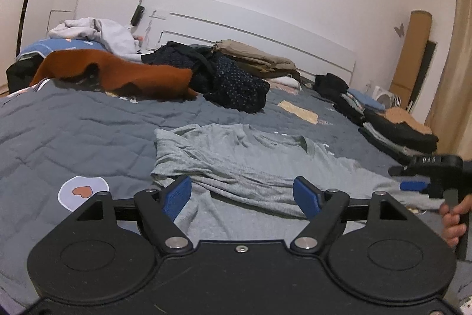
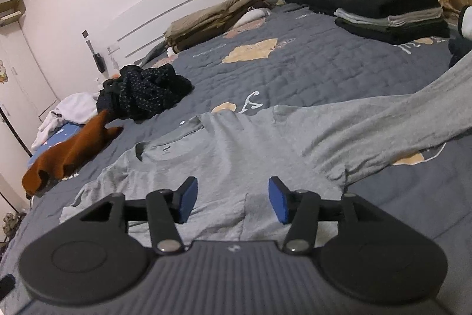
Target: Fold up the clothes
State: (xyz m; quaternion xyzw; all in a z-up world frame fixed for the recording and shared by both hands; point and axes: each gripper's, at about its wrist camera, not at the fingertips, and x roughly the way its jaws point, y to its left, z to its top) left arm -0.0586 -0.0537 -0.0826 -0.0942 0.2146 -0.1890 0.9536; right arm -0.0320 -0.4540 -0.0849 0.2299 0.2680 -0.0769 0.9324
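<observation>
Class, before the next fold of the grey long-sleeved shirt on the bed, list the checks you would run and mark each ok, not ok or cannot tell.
1. Grey shirt lies spread on the bed: ok.
2. Its body is smooth: not ok, wrinkled.
3. Left gripper jaws open, nothing held: ok.
4. Right gripper jaws open, nothing held: ok.
5. Long sleeve laid in: not ok, stretched outward.
6. Rust garment clear of the shirt: ok.

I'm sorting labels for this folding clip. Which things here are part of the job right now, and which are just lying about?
In the job:
grey long-sleeved top
left gripper, open
right gripper, open

Lying about:
rust-brown garment
dark dotted garment
folded stacks
khaki folded pile
white clothes heap
</observation>
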